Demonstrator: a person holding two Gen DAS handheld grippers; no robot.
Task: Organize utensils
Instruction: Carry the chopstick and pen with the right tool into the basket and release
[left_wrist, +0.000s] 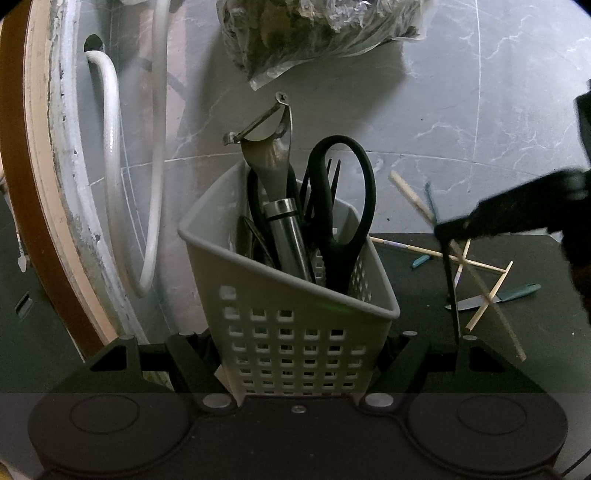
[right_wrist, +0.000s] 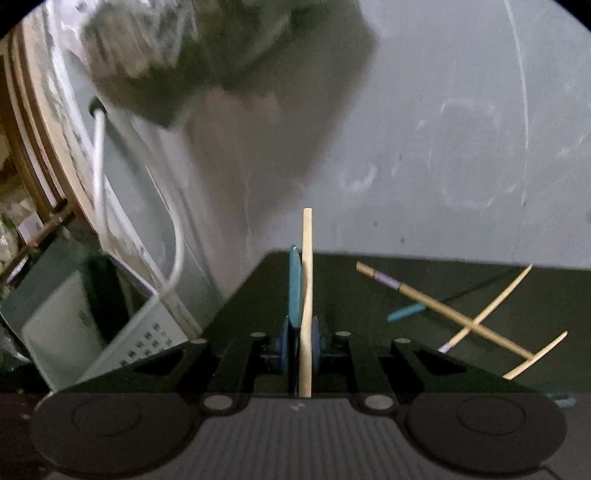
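My left gripper (left_wrist: 295, 343) is shut on a grey perforated utensil caddy (left_wrist: 295, 332), its fingers pressed against both sides. In the caddy stand a metal peeler (left_wrist: 271, 162), black scissors (left_wrist: 343, 221) and a black fork (left_wrist: 332, 173). My right gripper (right_wrist: 300, 336) is shut on a wooden chopstick (right_wrist: 306, 266) and a teal-handled utensil (right_wrist: 294, 284), both pointing up. In the left wrist view the right gripper (left_wrist: 443, 229) hangs blurred to the right of the caddy, above the dark table (left_wrist: 535, 332). Loose chopsticks (right_wrist: 461, 317) lie crossed on the table, beside a teal-handled knife (left_wrist: 517, 291).
A plastic bag (left_wrist: 314, 33) of crumpled stuff sits against the grey marbled wall behind the caddy. White hoses (left_wrist: 110, 155) and a wooden frame (left_wrist: 22, 221) run down the left side. Another teal piece (right_wrist: 406, 312) lies among the chopsticks.
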